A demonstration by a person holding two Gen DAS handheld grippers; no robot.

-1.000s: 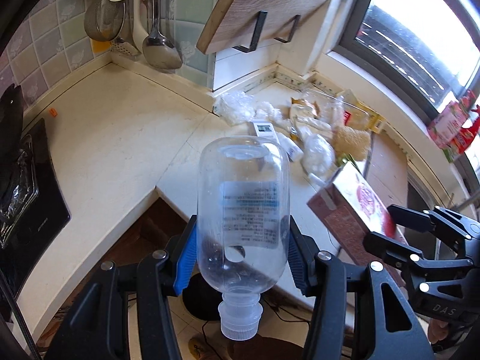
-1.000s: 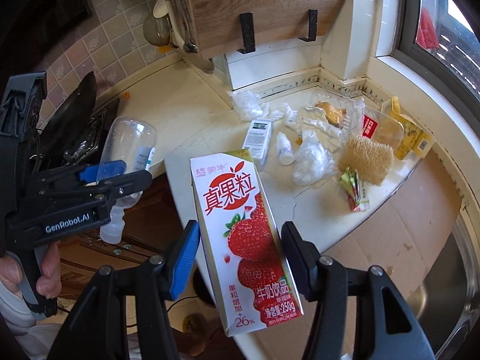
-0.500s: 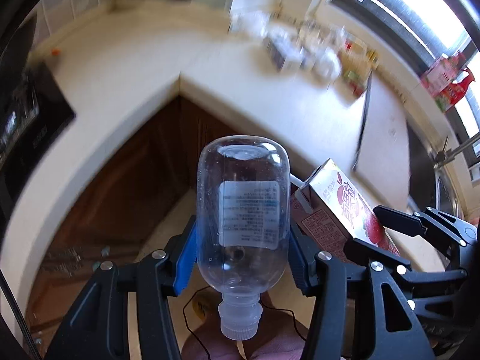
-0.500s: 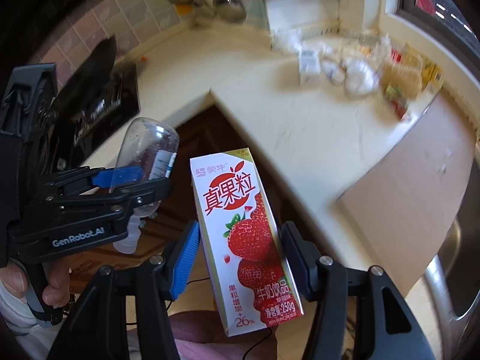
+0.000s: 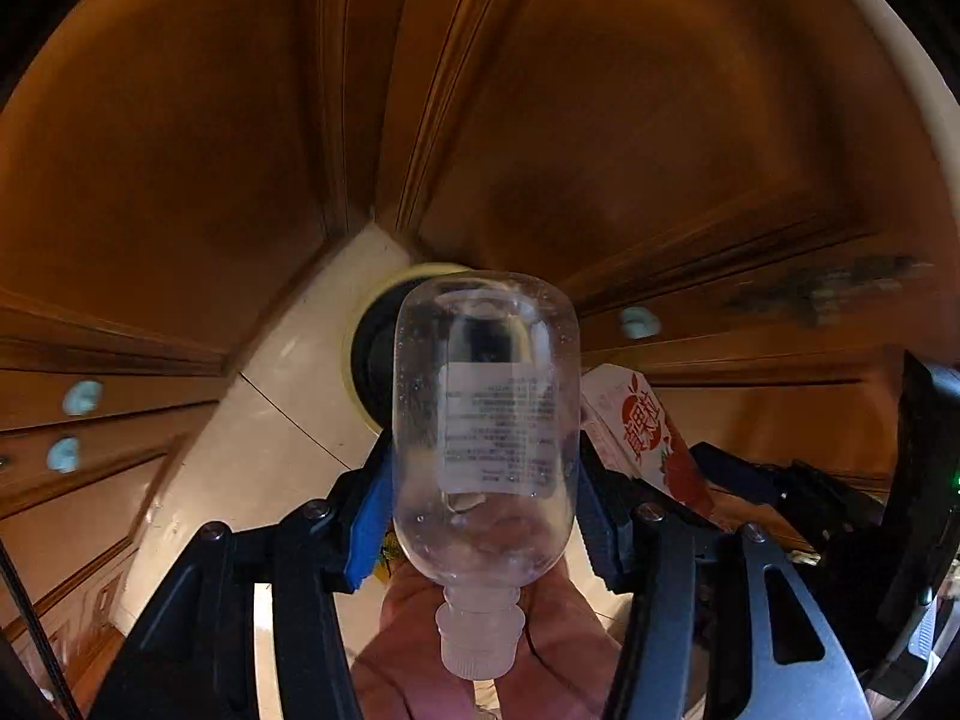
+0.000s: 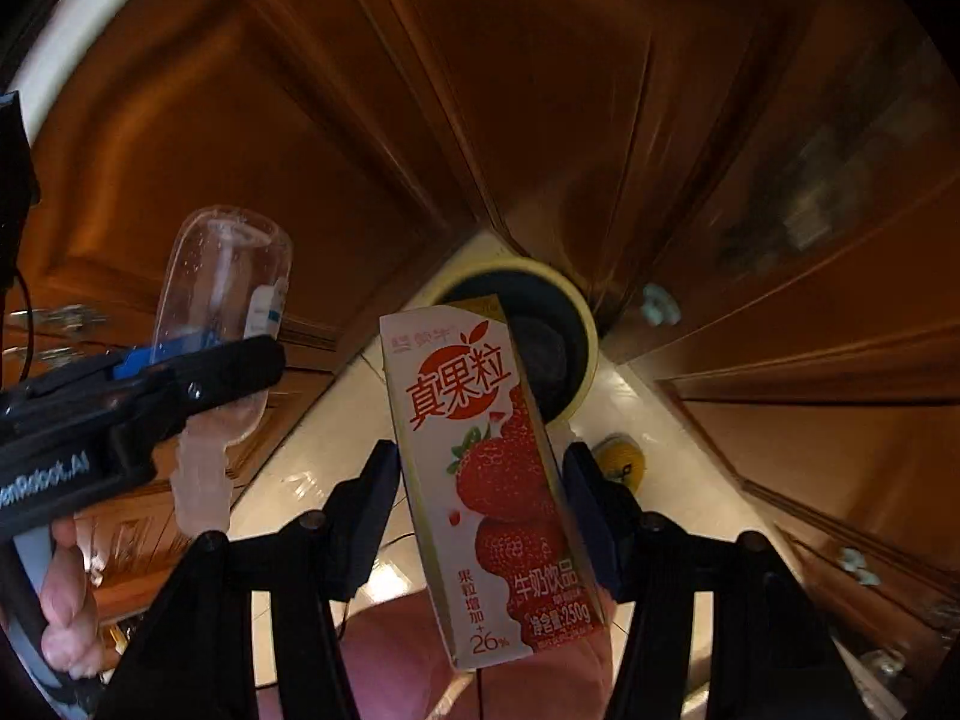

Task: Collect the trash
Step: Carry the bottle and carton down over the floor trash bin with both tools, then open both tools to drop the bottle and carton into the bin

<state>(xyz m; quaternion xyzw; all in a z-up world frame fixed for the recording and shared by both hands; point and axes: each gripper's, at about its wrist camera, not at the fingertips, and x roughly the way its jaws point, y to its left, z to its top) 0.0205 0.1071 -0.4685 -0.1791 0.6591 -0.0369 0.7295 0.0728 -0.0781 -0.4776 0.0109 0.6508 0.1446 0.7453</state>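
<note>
A clear plastic bottle [image 5: 486, 420] sits cap toward the camera in my left gripper [image 5: 483, 504], whose blue pads are shut on its sides. My right gripper [image 6: 483, 498] is shut on a strawberry milk carton [image 6: 486, 480]. Both point steeply down at a round bin with a yellow rim [image 6: 585, 324] and a dark inside, standing on the floor in the cabinet corner. The bin's rim [image 5: 420, 270] shows just behind the bottle. In the right wrist view the bottle [image 6: 222, 282] and the left gripper [image 6: 228, 354] are at the left. The carton [image 5: 642, 426] lies right of the bottle.
Brown wooden cabinet doors [image 5: 660, 120] with pale knobs [image 5: 639, 324] close in on both sides. Pale floor tiles [image 5: 240, 450] run toward the bin. A small yellow object [image 6: 621, 462] lies on the floor beside it. The white countertop edge [image 5: 900, 60] curves above. A hand [image 6: 60, 600] grips the left handle.
Both grippers have dropped from above the countertop to in front of the cabinets and tilted down toward the floor bin. Bottle and carton stay gripped.
</note>
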